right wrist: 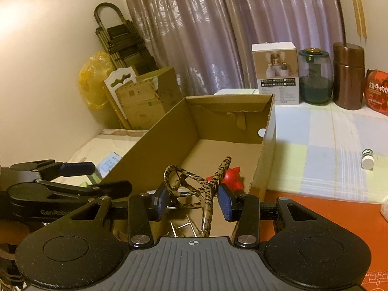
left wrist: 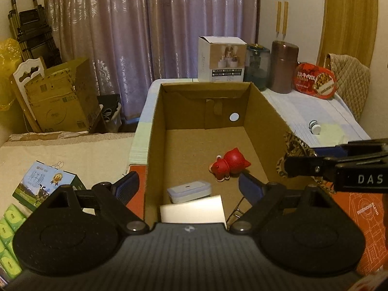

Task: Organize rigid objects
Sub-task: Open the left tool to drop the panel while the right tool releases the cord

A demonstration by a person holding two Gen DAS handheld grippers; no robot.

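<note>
An open cardboard box (left wrist: pixel 206 131) is seen standing on a table covered by a pale checked cloth (left wrist: pixel 298 111), its near end reaching onto an orange surface (left wrist: pixel 361 213). On the box floor a red animal figurine (left wrist: pixel 229 166) is found lying on its side, toward 3 o'clock of the floor's middle. At 7 o'clock from the figurine a flat white case (left wrist: pixel 189 191) is laid, and just nearer the camera a plain white card or box (left wrist: pixel 192 209) is seen, its exact kind not being clear.

The left gripper (left wrist: pixel 191 185) is held with its jaws wide apart over the near left wall of the box, with nothing clamped; one blue pad is outside the wall and the other inside.

The right gripper (right wrist: pixel 192 202) is held over the near end of the box, closed on a leopard-patterned wire object (right wrist: pixel 194 184), possibly a hair accessory, which is pinched between the blue pads.

At 2 o'clock of the box, well apart on the cloth, a small white-capped bottle (left wrist: pixel 315 127) is seen lying.
</note>
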